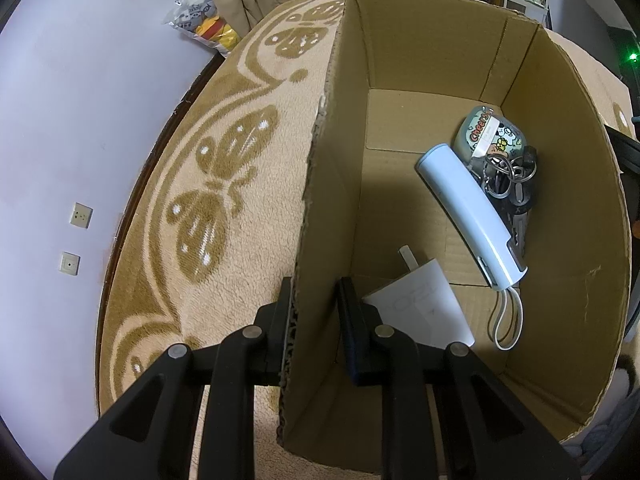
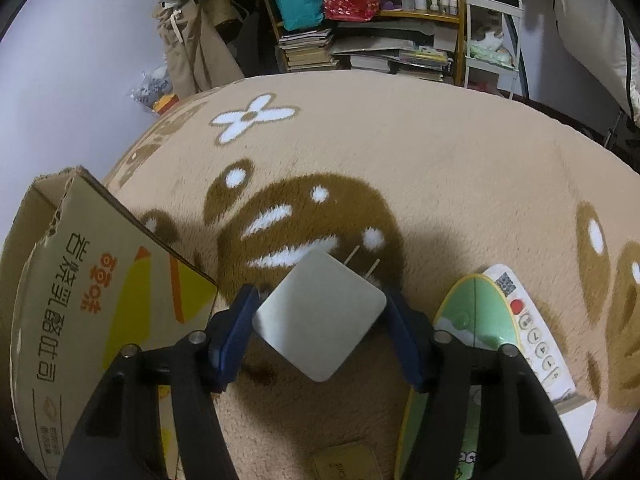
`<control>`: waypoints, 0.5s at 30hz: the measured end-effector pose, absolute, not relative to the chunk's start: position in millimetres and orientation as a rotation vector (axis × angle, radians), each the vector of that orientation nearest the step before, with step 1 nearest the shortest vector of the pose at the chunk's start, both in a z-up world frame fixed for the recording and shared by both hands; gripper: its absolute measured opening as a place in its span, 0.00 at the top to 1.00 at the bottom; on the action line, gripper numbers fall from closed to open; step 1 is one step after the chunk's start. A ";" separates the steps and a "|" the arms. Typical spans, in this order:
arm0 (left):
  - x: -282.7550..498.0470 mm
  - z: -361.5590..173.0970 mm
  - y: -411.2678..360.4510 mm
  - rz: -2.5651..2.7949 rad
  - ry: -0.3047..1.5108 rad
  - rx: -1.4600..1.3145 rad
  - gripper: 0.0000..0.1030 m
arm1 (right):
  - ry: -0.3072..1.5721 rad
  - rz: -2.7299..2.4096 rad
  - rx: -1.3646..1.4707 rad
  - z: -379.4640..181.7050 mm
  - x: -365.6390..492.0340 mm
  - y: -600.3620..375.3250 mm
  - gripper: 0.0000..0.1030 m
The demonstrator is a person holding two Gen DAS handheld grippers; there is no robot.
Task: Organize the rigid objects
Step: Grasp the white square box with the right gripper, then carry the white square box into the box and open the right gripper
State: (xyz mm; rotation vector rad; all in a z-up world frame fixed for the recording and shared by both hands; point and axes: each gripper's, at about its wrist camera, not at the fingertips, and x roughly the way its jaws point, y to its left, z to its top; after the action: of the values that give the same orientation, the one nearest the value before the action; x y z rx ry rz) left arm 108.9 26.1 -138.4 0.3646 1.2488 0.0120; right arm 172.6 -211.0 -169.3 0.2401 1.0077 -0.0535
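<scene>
**Charger being carried while the box is being steadied**

The cardboard box [image 1: 420, 120] is being steadied on the blanket [image 2: 440, 168] by the left tongs [image 1: 314, 320], which are straddling its near wall, one pad against the outside and the other standing just clear inside, probably so that it is not being shifted during loading. The white plug adapter [image 2: 320, 316] is being gripped at opposite corners by the right tongs [image 2: 322, 320], above the blanket and just right of the box. Its prongs are being pointed up and away from the box, diagonally between the pads.
</scene>
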 end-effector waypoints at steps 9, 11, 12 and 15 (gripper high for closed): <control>108.3 -138.0 25.3 0.008 1.245 0.369 0.81 | 1.004 -0.053 0.230 -156.8 164.7 -208.5 0.36; 108.0 -137.8 24.5 0.010 1.245 0.370 0.81 | 0.996 -0.050 0.238 -151.9 161.3 -210.4 0.36; 107.9 -137.8 24.4 0.011 1.244 0.370 0.81 | 0.992 -0.046 0.247 -149.4 159.5 -211.4 0.36; 107.4 -138.1 23.7 0.011 1.243 0.370 0.81 | 0.986 -0.042 0.262 -142.0 153.3 -212.6 0.36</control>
State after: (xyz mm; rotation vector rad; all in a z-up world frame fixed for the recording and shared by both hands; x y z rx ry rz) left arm 107.4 23.7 -138.1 0.3703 1.2433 0.0113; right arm 153.3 -212.6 -142.0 0.2616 0.9863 -0.0419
